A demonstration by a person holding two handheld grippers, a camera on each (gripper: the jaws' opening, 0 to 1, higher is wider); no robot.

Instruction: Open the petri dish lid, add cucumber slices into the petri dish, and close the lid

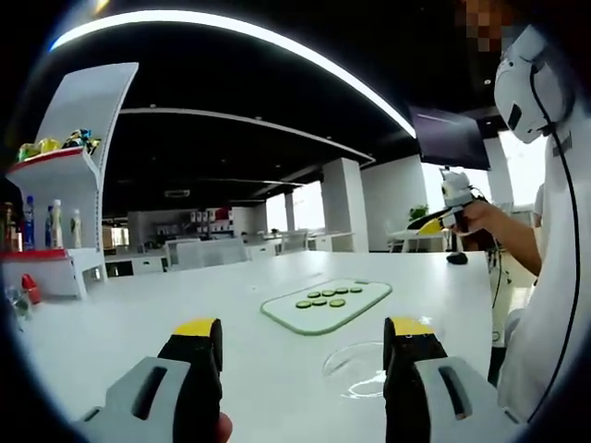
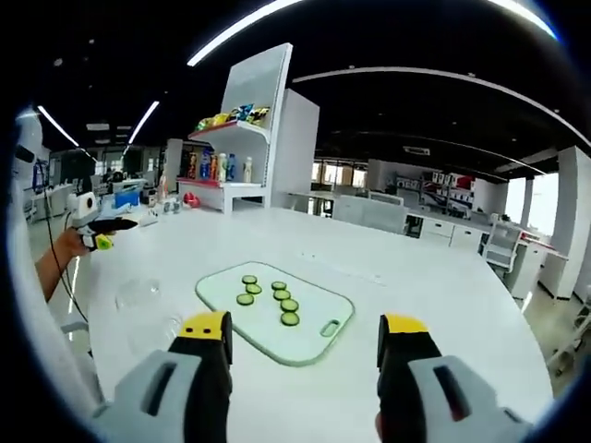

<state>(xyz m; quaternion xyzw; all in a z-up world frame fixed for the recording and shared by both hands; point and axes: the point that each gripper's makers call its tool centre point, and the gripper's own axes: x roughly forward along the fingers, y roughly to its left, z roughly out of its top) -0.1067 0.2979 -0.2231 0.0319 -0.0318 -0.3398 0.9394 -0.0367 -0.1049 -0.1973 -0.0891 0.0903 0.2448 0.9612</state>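
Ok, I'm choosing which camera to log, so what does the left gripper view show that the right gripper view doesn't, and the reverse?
Left gripper view: the clear petri dish by the jaws, and the right gripper raised in a hand. Right gripper view: the left gripper held at far left, and the board's handle slot. Both: the cutting board with cucumber slices, the white table, a stocked shelf.

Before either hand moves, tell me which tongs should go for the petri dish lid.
Left, probably. The petri dish lies just ahead of the left tongs, beside their right jaw, and the jaws stand open. The right tongs face the cutting board with the cucumber slices; the dish sits off to their left.
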